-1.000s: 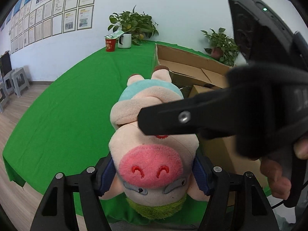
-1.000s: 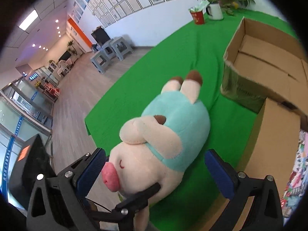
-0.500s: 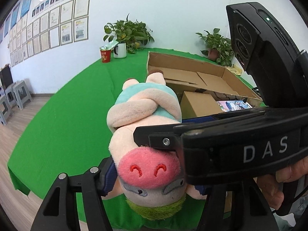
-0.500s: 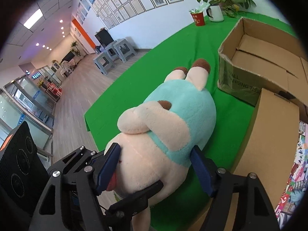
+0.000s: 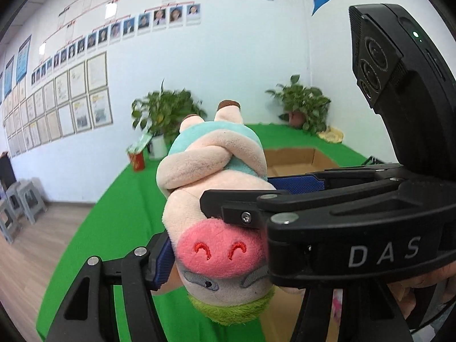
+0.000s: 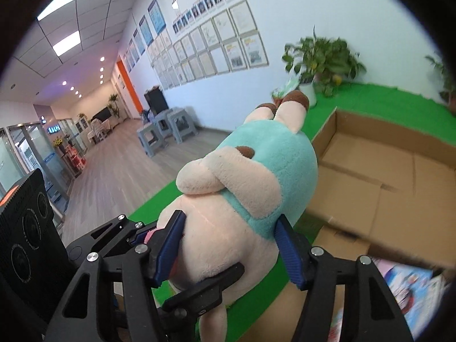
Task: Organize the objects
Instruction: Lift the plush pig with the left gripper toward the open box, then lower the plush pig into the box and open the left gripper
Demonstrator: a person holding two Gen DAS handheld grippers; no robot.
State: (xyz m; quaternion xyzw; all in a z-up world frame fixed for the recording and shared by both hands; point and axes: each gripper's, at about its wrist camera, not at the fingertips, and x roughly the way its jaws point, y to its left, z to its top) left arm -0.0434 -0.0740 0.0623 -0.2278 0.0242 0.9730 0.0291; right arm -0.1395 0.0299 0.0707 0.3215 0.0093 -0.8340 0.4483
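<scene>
pig: I am holding the plush pig (image 5: 216, 199) up in the air with both claws, snout toward me, feet pointing away, above the green desk (image 5: 119, 216).
left claw: my left claw (image 5: 219, 259) is squeezing the head from both sides, blue pads pressing in near the snout.
right claw: my right claw (image 6: 230, 245) is clamping the neck and shoulders just behind the head, its fingers (image 6: 287, 248) sinking into the plush.
box: the open cardboard box (image 6: 393, 171) is sitting just beyond and below the pig, bare inside as far as I can see.
step: I am judging this as the carry, pig lifted and heading for the box.
next: I should be swinging it over the rim, lowering it inside, then spreading both claws together so it drops flat.
</scene>
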